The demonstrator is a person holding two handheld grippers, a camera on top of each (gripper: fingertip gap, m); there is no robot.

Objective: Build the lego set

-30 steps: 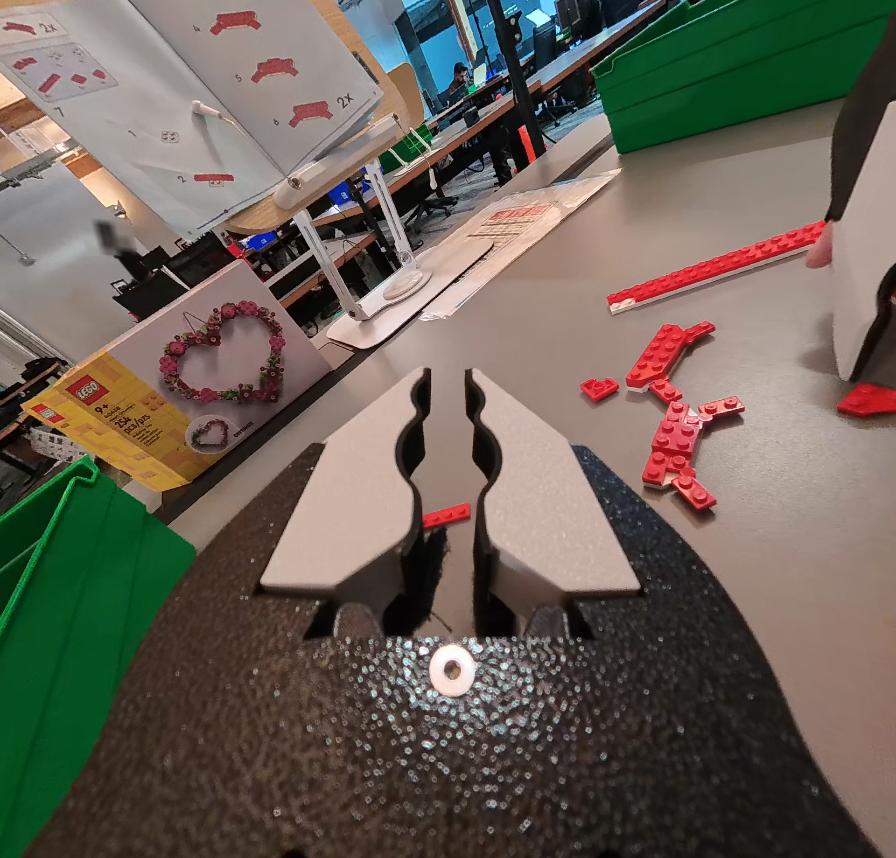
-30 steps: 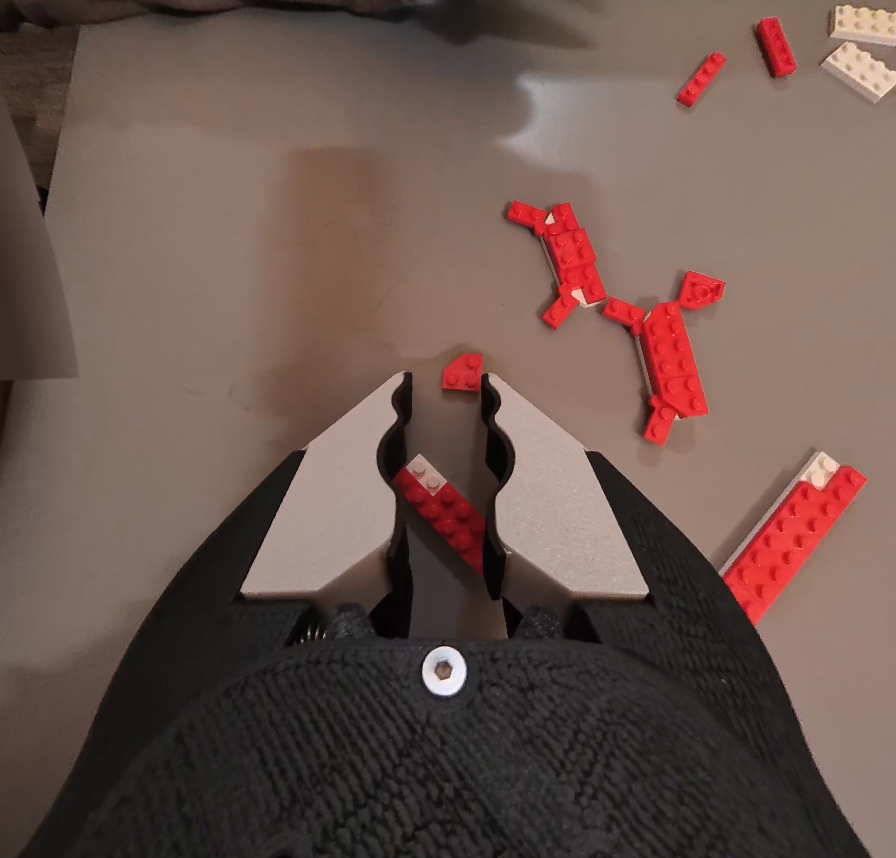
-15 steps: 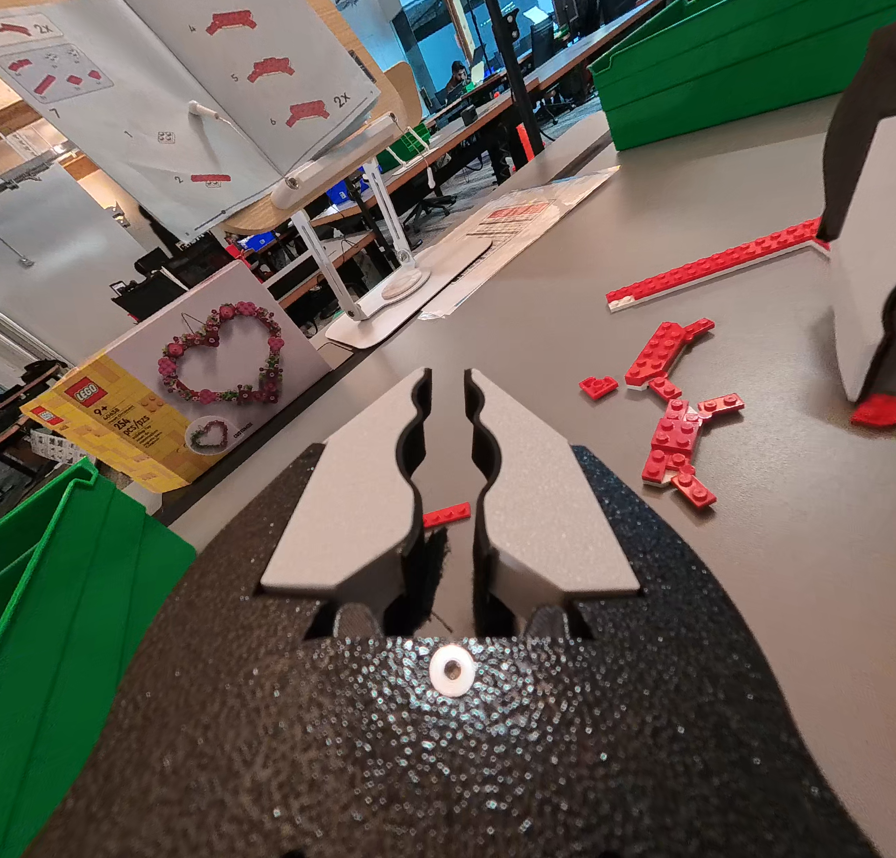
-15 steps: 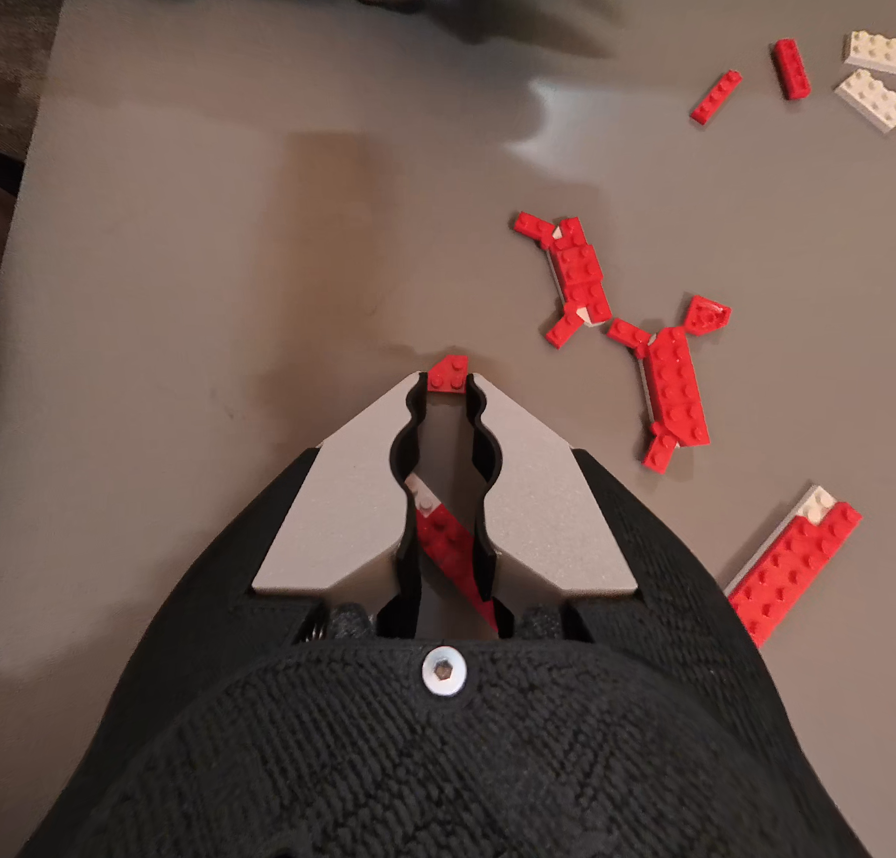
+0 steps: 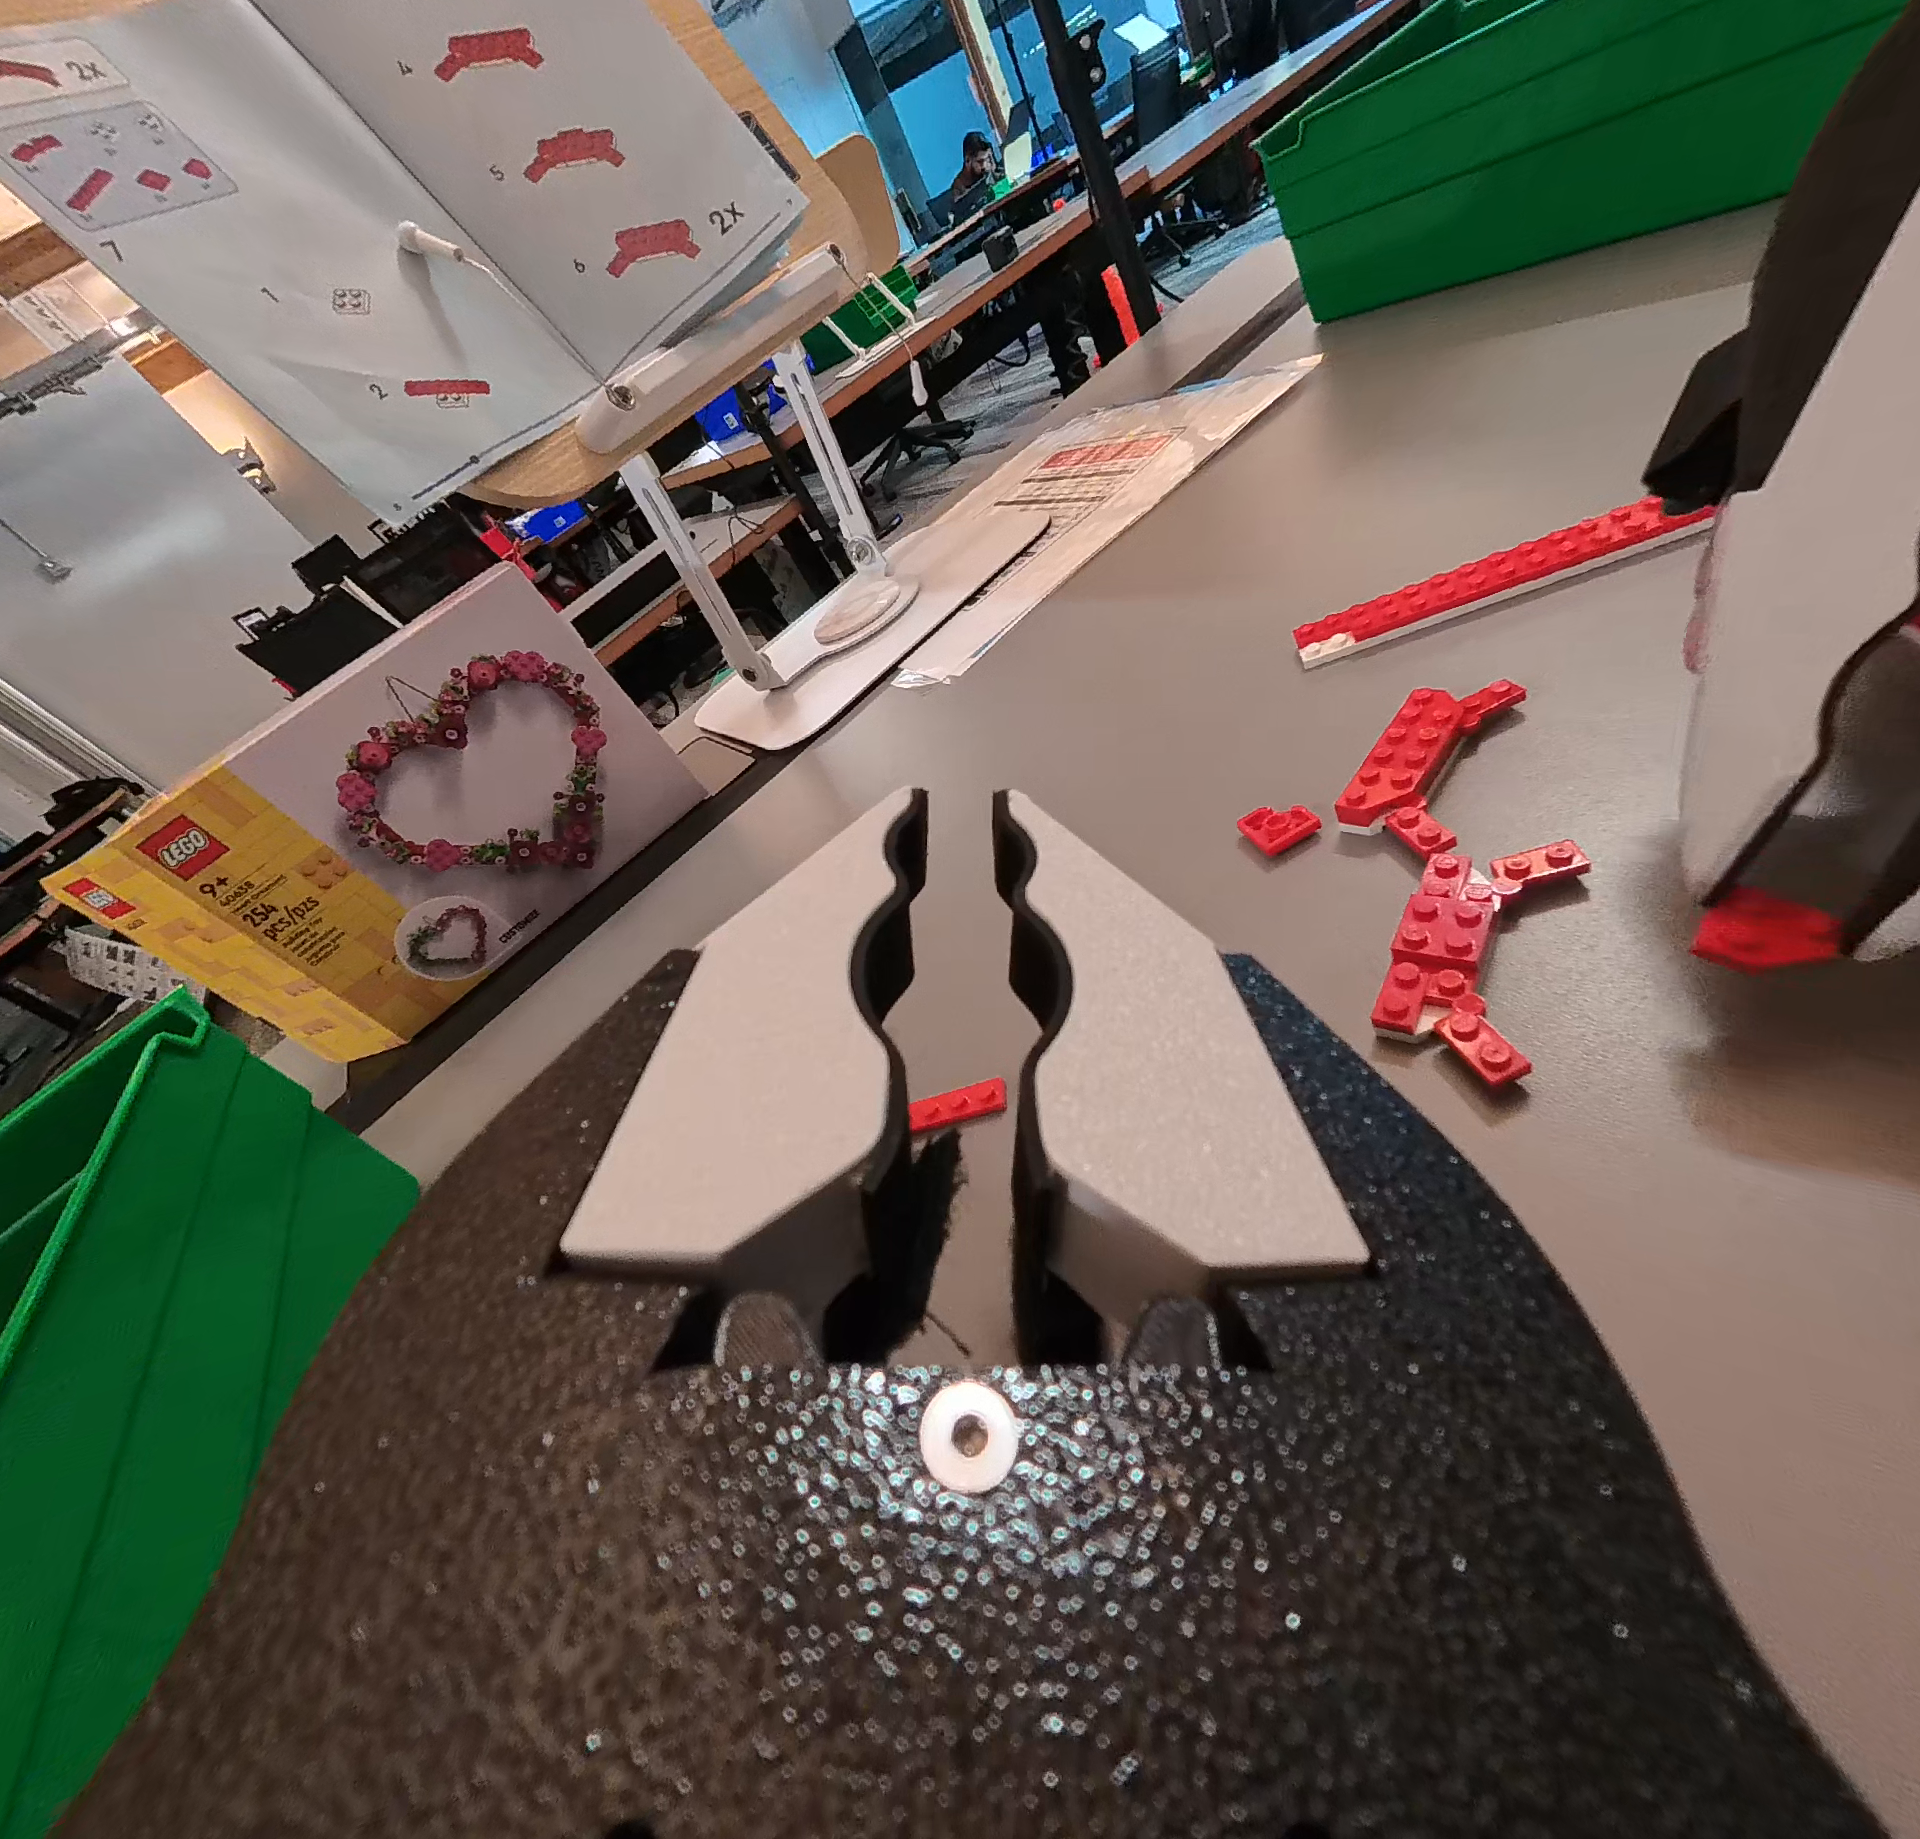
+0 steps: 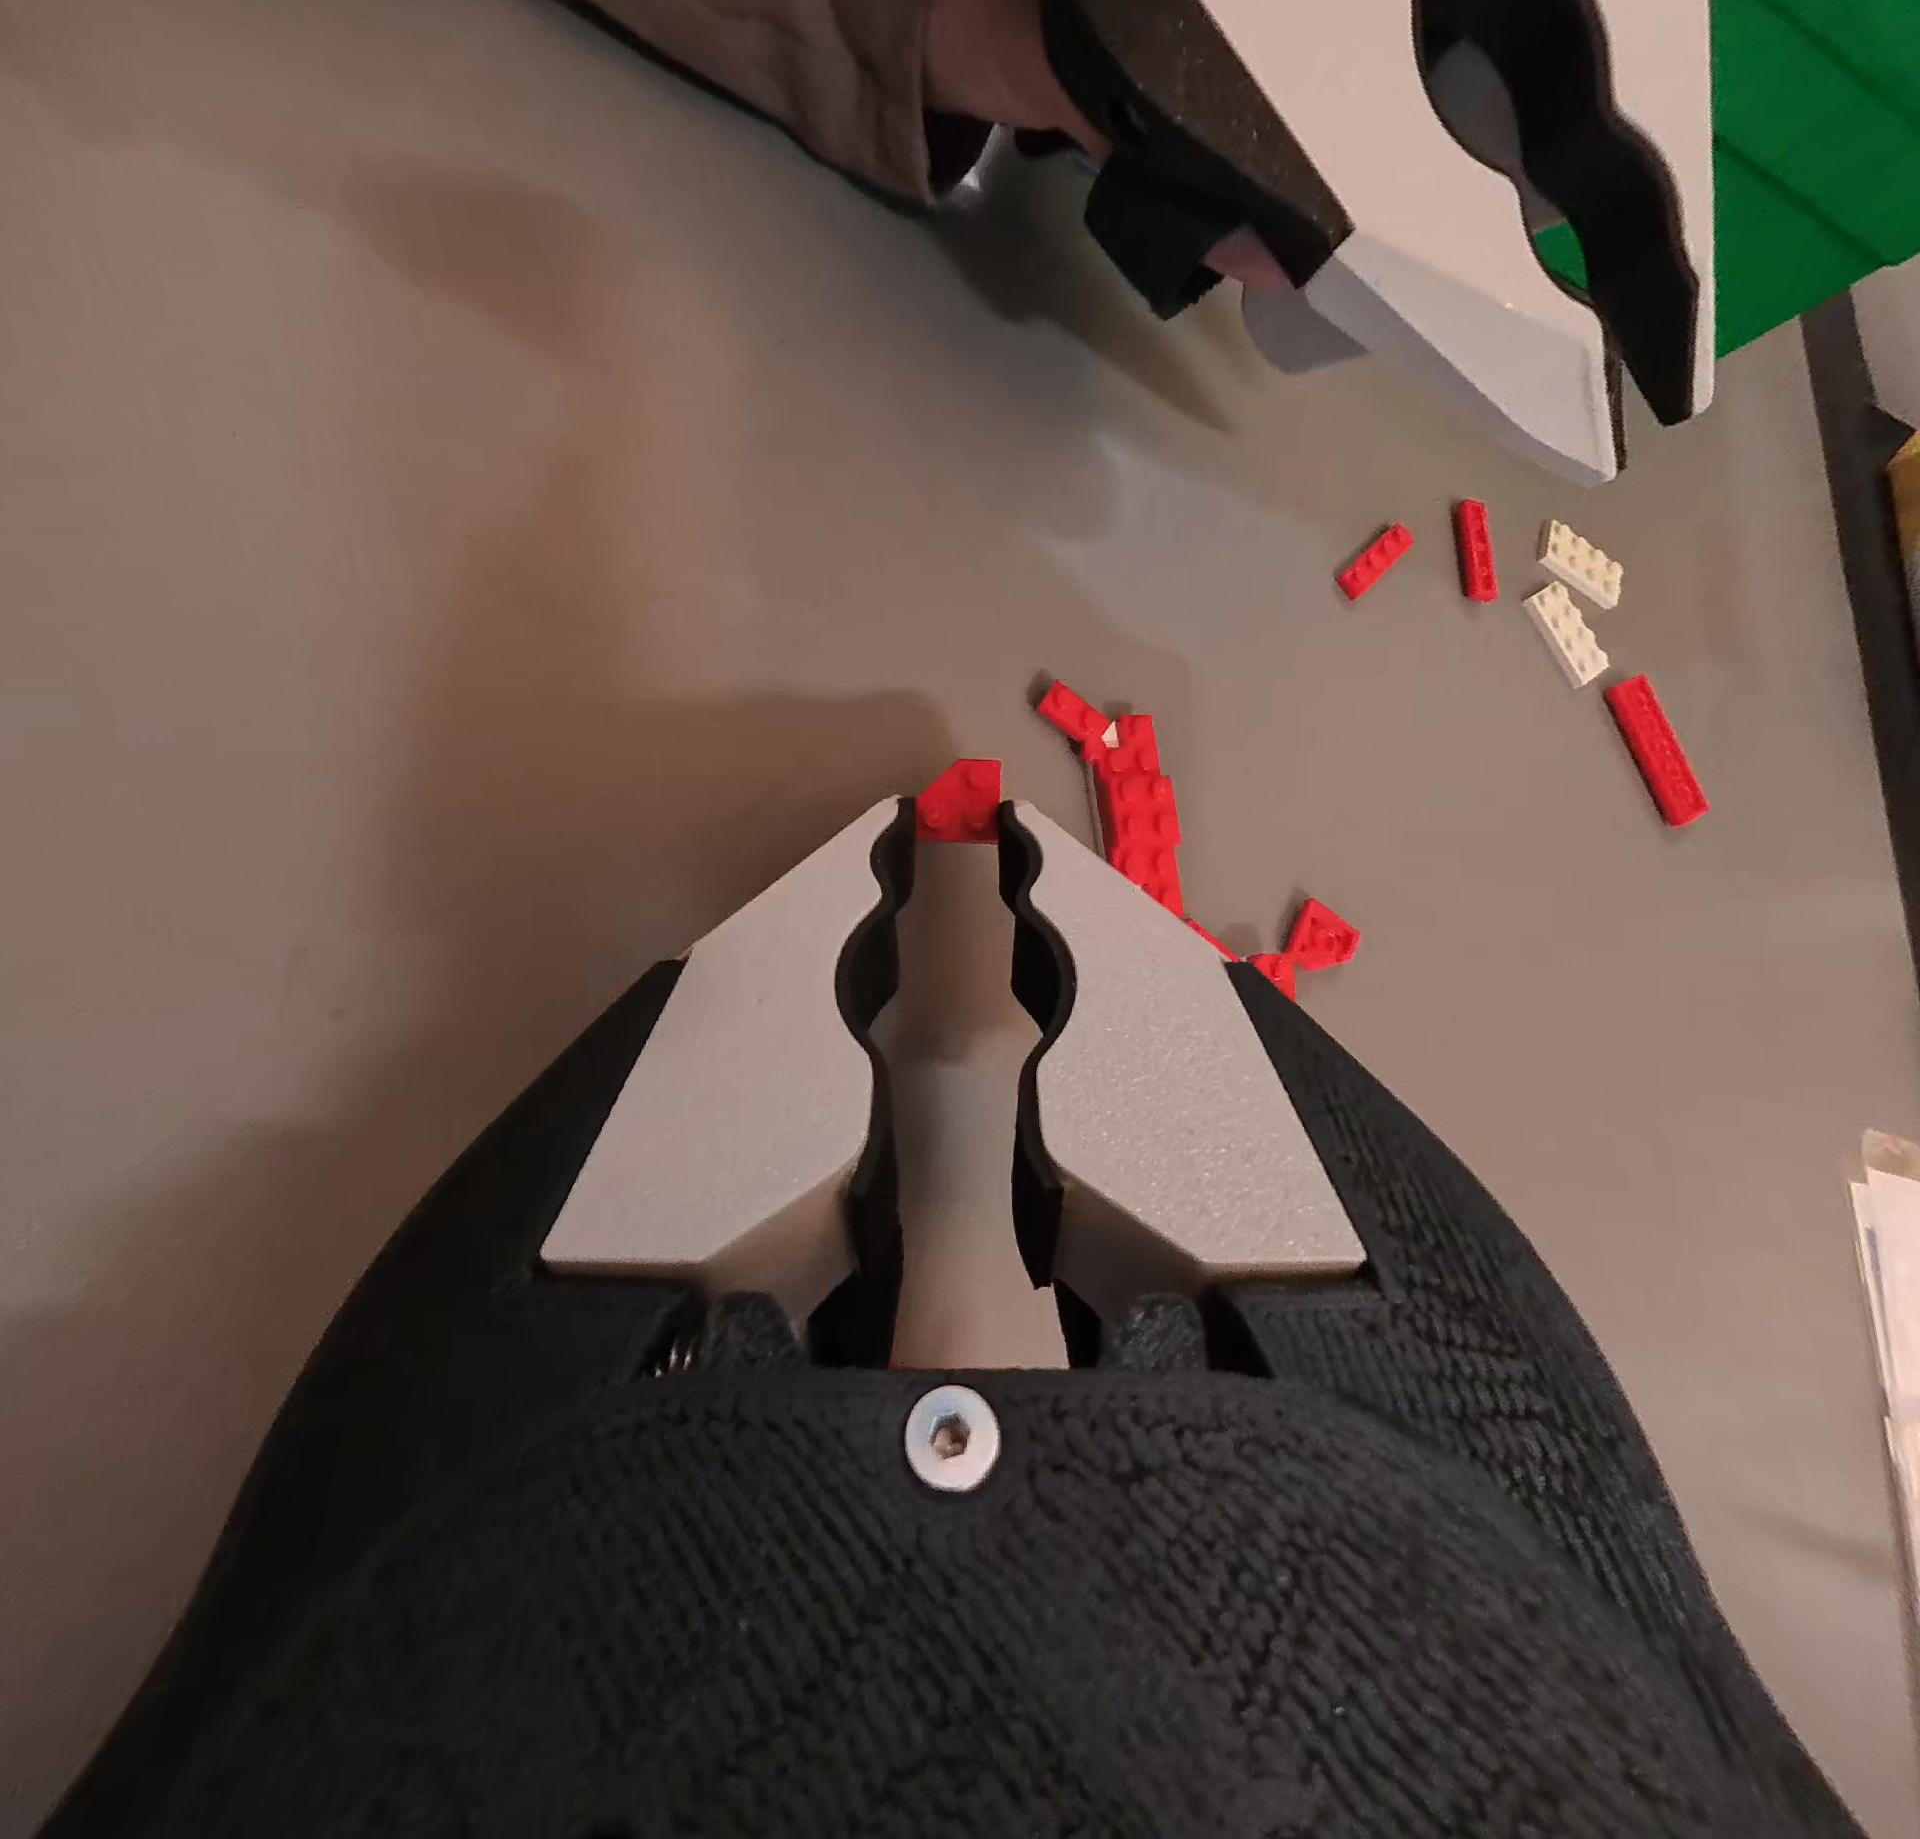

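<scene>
Right gripper [image 6: 958, 821]: fingers pinching small red wedge plate [image 6: 962, 800] at tips, lower centre, presumably for fitting.
Left gripper [image 5: 958, 818]: narrow gap, empty, idle above desk [image 5: 1195, 584].

Right gripper [image 6: 958, 821] now clamps small red wedge plate [image 6: 961, 802] at fingertips; second ago plate lay loose just ahead of wider-spread fingers. Red-and-white strip seen between those fingers earlier gone from gap. Wedge plate looks raised off table [image 6: 416, 646], though blur makes that uncertain. Left gripper [image 6: 1621, 376] now shows at top right of right wrist view.
</scene>
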